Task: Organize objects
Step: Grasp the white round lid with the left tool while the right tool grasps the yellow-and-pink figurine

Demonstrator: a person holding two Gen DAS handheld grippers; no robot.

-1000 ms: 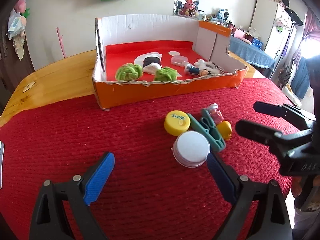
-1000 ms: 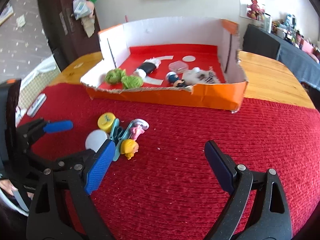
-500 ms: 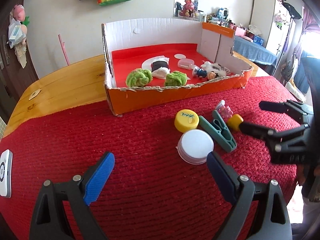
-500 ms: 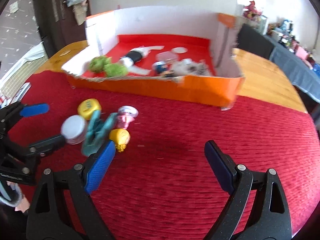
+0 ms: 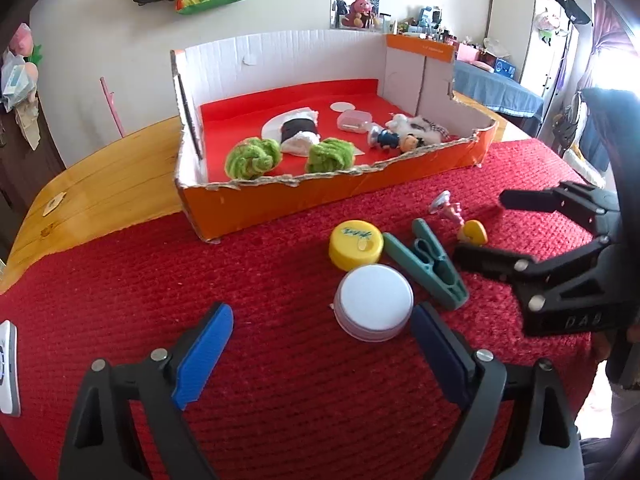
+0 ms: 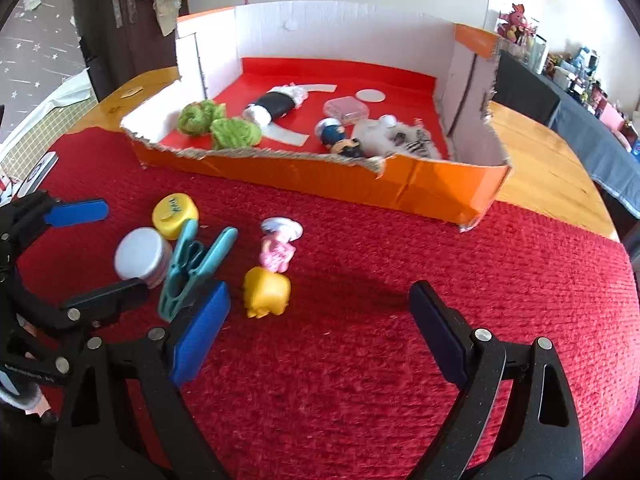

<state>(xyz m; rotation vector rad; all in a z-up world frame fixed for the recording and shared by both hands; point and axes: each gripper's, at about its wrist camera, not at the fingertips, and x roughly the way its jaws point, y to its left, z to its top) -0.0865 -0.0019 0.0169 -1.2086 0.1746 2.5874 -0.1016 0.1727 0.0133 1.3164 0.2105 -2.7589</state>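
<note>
On the red cloth lie a white lid, a yellow cap, a teal clothes peg, a pink figure and a yellow toy. My left gripper is open and empty, just short of the white lid. My right gripper is open and empty, with the yellow toy just ahead of its left finger.
An orange cardboard box with a red floor stands behind the loose things. It holds two green yarn balls, a black-and-white roll, a clear case and small figures. A white device lies at the cloth's left edge.
Both grippers moved closer to the loose things. The right gripper has come in around the yellow toy. Both stay open.
</note>
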